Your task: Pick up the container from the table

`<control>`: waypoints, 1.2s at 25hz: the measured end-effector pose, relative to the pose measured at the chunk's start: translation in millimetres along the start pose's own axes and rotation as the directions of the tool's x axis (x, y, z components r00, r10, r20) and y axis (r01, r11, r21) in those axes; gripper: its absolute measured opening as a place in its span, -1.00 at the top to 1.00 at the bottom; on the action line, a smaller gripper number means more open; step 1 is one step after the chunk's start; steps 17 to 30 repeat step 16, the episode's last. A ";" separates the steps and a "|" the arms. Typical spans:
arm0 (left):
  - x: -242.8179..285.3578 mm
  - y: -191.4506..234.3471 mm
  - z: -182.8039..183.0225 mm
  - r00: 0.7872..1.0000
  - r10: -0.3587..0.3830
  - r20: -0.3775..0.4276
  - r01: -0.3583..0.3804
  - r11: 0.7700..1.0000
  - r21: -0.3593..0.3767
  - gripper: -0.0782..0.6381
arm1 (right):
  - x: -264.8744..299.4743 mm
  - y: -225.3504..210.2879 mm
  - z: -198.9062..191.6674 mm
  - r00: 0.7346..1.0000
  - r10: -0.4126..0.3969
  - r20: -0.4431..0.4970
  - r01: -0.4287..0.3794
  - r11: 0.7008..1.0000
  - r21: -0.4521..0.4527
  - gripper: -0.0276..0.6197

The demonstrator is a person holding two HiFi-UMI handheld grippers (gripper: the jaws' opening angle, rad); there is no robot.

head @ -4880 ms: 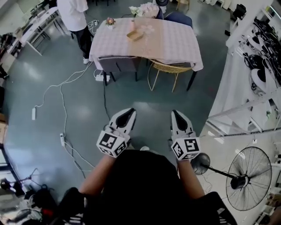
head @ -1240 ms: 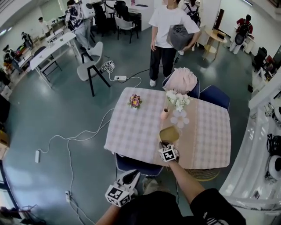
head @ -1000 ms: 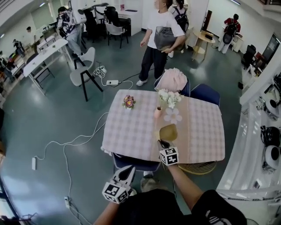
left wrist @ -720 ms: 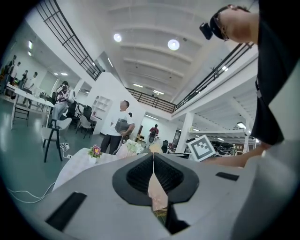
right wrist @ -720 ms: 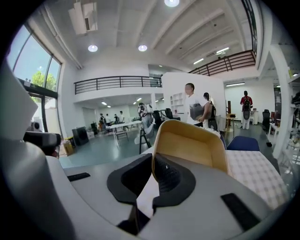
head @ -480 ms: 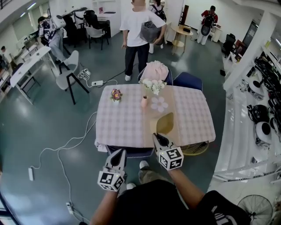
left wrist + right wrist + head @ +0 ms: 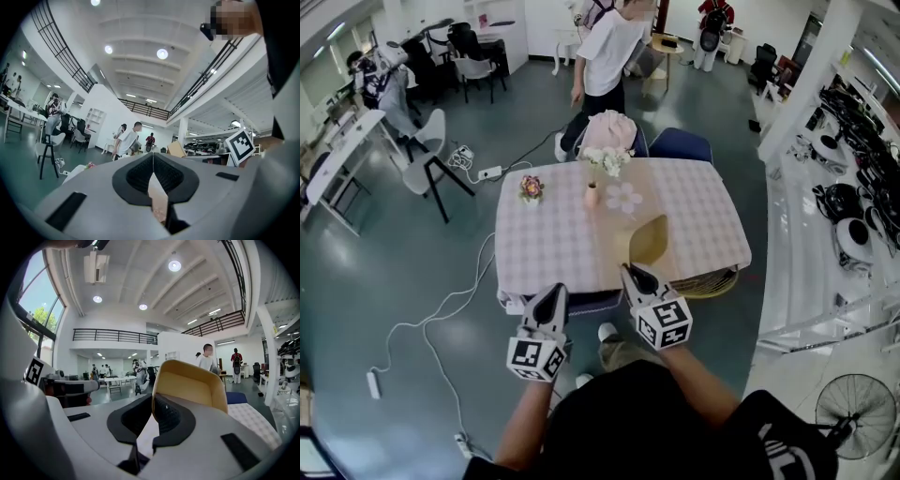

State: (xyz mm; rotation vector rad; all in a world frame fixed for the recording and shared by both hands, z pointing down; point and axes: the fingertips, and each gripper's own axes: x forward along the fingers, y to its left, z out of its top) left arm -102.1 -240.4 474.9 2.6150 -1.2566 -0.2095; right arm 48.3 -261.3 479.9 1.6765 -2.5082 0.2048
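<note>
A grey-green floor (image 7: 403,281) fills the left half of the head view, and a white cable (image 7: 441,305) is trailed across it. At the centre a table (image 7: 548,239) covered with a pale checked cloth is seen. Just beyond its far edge, at the top of the frame, a person in a white shirt (image 7: 605,42) is standing. A blue chair (image 7: 680,145) is set at the table's far side, and a wicker chair (image 7: 710,279) is tucked under its near right corner. A standing fan (image 7: 851,414) is seen in the lower right corner.

The yellow container (image 7: 649,240) is held tilted at the tip of the right gripper (image 7: 630,273), over the near part of the table in the picture. In the right gripper view its near wall is clamped between the two dark pads, its hollow side is turned toward the camera, and the checked cloth is seen below it at the lower right. The left gripper (image 7: 553,295) is held in front of the table's near edge, left of the right one; in the left gripper view its jaws are pressed together with nothing between them.

On the far part of the table, white flowers (image 7: 605,157) are seen beside a small pink vase (image 7: 592,196), and a small flower pot (image 7: 531,188) is placed to their left.
</note>
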 end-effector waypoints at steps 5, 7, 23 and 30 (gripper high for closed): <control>4.2 -3.5 9.9 1.000 -0.023 0.006 0.023 1.000 0.012 0.76 | -4.9 1.9 15.6 0.999 -0.013 0.030 0.013 1.000 -0.008 0.87; 5.3 -3.0 10.8 1.000 -0.028 0.006 0.028 0.999 0.015 0.76 | -4.8 1.5 19.1 0.999 -0.016 0.040 0.017 1.000 -0.009 0.87; 10.6 11.8 16.3 0.999 -0.037 0.006 0.037 0.999 0.017 0.76 | 8.8 6.3 30.1 0.998 -0.015 0.055 0.016 1.000 -0.016 0.87; 10.6 11.8 16.3 0.999 -0.037 0.006 0.037 0.999 0.017 0.76 | 8.8 6.3 30.1 0.998 -0.015 0.055 0.016 1.000 -0.016 0.87</control>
